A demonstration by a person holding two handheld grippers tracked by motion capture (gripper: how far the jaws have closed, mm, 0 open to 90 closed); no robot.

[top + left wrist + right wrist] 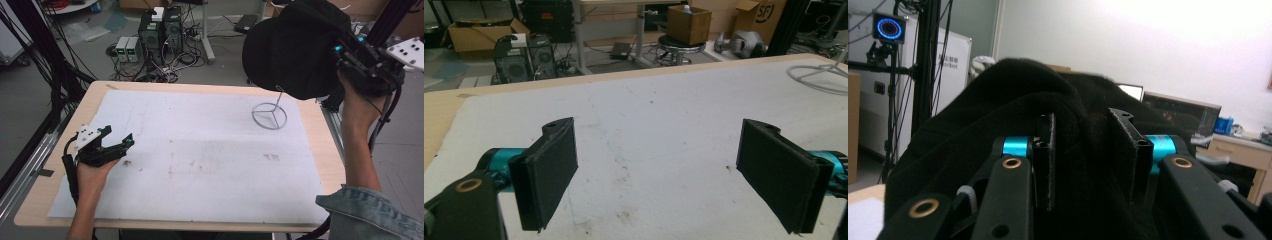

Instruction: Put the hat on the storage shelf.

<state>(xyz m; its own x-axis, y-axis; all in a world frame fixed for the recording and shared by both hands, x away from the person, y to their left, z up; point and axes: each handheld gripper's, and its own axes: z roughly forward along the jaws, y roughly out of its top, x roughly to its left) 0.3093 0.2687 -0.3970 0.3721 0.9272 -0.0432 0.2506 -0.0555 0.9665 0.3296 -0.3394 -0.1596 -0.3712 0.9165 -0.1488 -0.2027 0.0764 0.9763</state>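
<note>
Black fabric hat [295, 47] filled our near view, pinched in right gripper [1088, 155], held above thin wire ring-base stand [270, 116] on table [60, 150]. Left gripper [659, 170] rested spread, empty. We judged hanging step underway; next: lower hat onto stand tip.
</note>
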